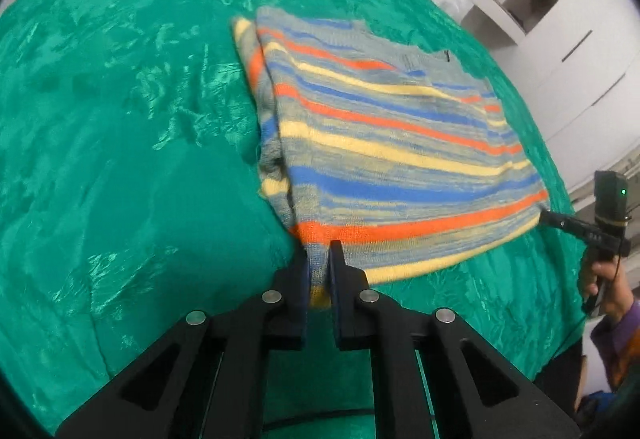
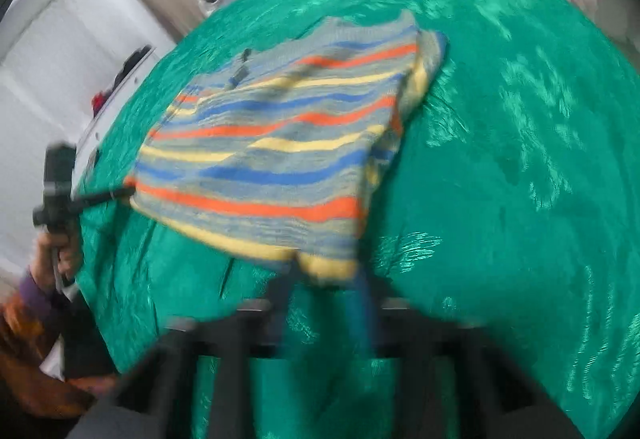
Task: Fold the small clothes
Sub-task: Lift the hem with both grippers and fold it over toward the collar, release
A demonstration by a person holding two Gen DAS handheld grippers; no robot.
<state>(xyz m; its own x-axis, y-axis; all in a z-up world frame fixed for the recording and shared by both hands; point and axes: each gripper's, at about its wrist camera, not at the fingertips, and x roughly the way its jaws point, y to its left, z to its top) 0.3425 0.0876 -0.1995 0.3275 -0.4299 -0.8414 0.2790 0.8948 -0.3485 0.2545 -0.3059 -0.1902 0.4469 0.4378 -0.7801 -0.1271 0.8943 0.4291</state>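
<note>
- Left wrist view: left claw [image 1: 319, 279] is pinched shut on the near hem corner of the striped sweater [image 1: 384, 143], which lies on the green cloth [image 1: 120, 159].
- Right wrist view: right claw [image 2: 326, 279], blurred, looks clamped on the sweater's other hem corner; next, probably, both corners carry away over the sweater to fold it.

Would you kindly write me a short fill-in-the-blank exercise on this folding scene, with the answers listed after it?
1. The striped sweater lies on a ____ cloth.
2. The left gripper is shut on the sweater's near ____.
3. The right gripper meets the sweater at its other near ____.
4. Besides blue and yellow, the sweater has ____ stripes.

Answers: green; hem; corner; orange
</note>
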